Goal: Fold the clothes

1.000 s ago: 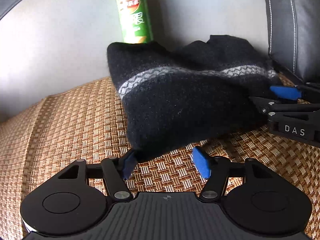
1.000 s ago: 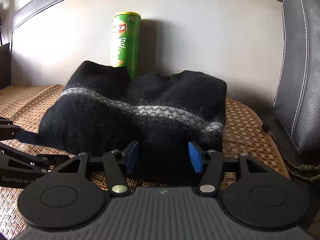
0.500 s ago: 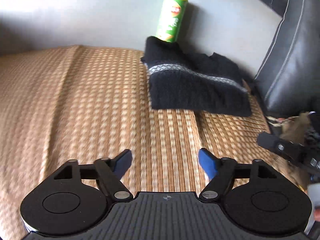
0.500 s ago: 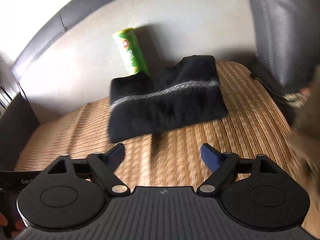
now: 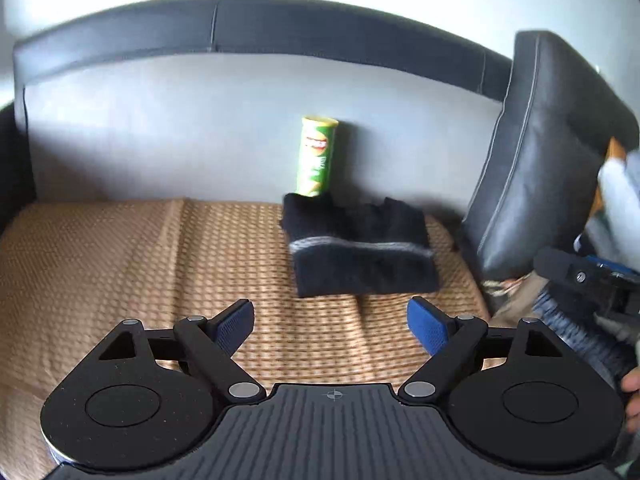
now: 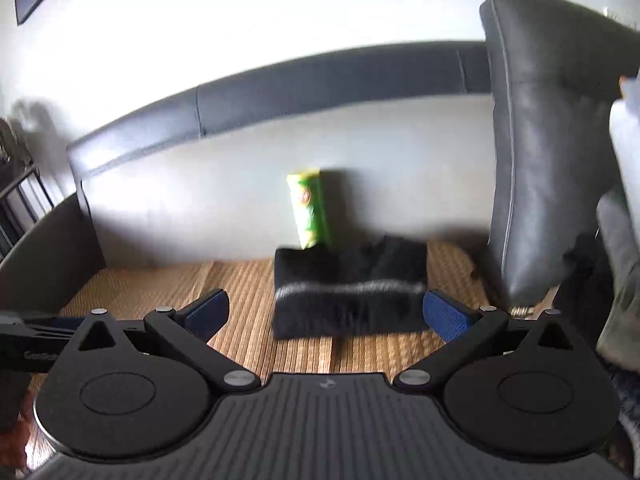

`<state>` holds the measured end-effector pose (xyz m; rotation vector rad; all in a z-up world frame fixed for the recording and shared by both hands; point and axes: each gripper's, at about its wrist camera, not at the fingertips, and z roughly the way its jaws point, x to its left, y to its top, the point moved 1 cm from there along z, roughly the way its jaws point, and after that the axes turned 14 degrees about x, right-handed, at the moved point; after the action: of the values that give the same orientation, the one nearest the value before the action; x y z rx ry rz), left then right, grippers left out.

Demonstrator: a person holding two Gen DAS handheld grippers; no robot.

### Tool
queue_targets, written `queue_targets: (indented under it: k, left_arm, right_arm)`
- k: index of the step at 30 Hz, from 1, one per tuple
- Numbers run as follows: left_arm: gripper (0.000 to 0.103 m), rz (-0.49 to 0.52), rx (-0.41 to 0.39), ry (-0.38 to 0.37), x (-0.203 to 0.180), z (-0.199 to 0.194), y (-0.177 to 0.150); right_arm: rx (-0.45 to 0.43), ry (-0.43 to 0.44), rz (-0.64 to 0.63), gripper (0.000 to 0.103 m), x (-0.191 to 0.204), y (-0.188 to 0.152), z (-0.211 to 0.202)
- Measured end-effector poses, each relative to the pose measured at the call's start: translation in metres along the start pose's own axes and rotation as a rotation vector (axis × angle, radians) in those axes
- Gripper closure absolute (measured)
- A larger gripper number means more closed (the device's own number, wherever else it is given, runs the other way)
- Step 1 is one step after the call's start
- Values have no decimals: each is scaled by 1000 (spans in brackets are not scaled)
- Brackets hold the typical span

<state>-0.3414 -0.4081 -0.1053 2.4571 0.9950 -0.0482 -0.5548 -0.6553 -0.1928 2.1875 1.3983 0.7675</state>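
Observation:
A folded black sweater with a grey patterned stripe (image 5: 360, 252) lies on the woven sofa mat (image 5: 160, 264), near the backrest; it also shows in the right wrist view (image 6: 348, 300). My left gripper (image 5: 331, 325) is open and empty, well back from the sweater above the mat. My right gripper (image 6: 325, 312) is open and empty too, pulled back and facing the sweater. Part of the right gripper (image 5: 588, 280) shows at the right edge of the left wrist view.
A green chip can (image 5: 315, 156) stands against the grey backrest just behind the sweater, also in the right wrist view (image 6: 309, 210). A dark leather cushion (image 5: 536, 152) leans at the right end of the sofa. The sofa's dark armrest (image 6: 48, 256) is at the left.
Both grippers have let go of the sweater's edge and drawn back and up from it. The sweater stays folded on the mat. Both jaws stand wider apart.

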Motion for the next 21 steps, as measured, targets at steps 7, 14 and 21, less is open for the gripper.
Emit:
queue_targets:
  k: [7, 14, 21]
  left_arm:
    - [12, -84, 65, 58, -37, 30, 31]
    - [12, -75, 74, 123, -68, 55, 62]
    - [12, -96, 111, 134, -74, 75, 69]
  right_arm:
    - [83, 22, -86, 0, -31, 28, 11]
    - [134, 46, -113, 0, -60, 32, 31]
    - [172, 50, -113, 0, -74, 35, 50]
